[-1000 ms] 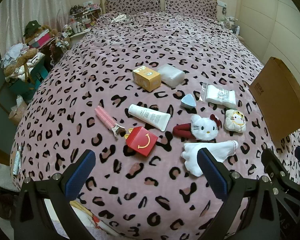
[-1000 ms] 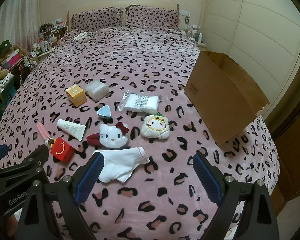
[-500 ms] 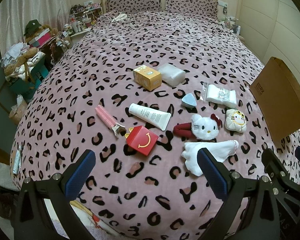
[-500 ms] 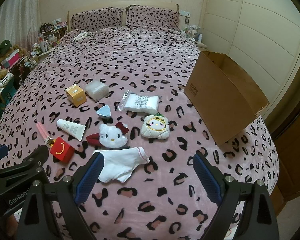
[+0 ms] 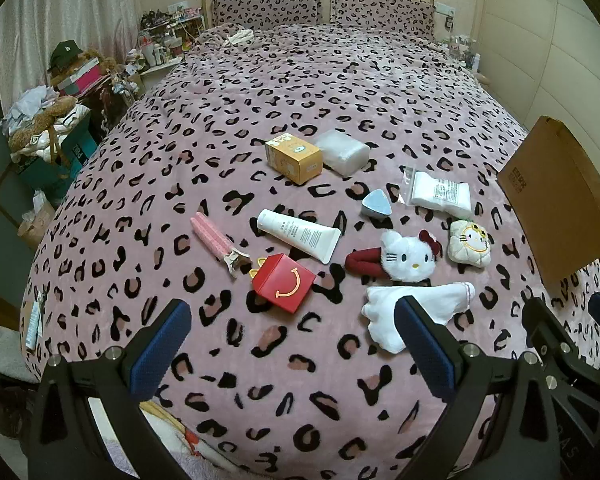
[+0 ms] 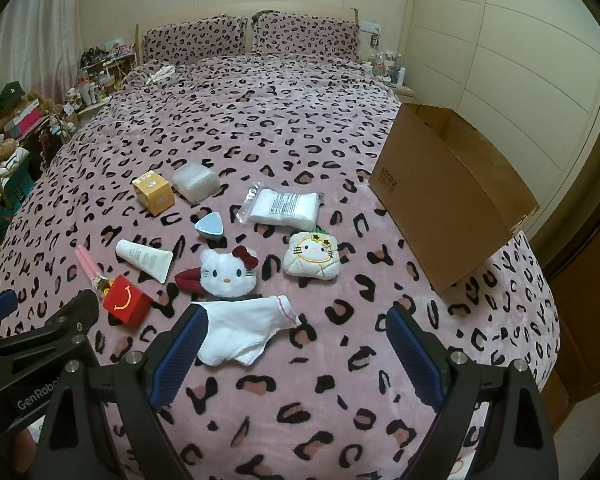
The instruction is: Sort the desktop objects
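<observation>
Several small objects lie on the leopard-print bed: a red box [image 5: 283, 282] [image 6: 126, 306], a white tube [image 5: 299, 234] [image 6: 144, 259], a pink clip [image 5: 216, 243], an orange box [image 5: 294, 158] [image 6: 153, 192], a white cat plush [image 5: 406, 257] [image 6: 228, 272], a white sock [image 5: 416, 312] [image 6: 242, 330], a cream cat pouch [image 5: 470, 243] [image 6: 312, 261], a blue triangle [image 5: 376, 204] [image 6: 209, 225] and a white packet [image 5: 440, 193] [image 6: 284, 209]. My left gripper [image 5: 292, 348] hovers open at the near bed edge, below the red box. My right gripper [image 6: 298, 344] is open, its left finger over the sock.
An open cardboard box [image 6: 452, 196] [image 5: 560, 200] stands on the bed's right side. A clear wrapped block [image 5: 343, 152] [image 6: 195, 181] lies beside the orange box. Cluttered shelves and bags [image 5: 60, 120] line the left of the bed; pillows [image 6: 252, 36] sit at the head.
</observation>
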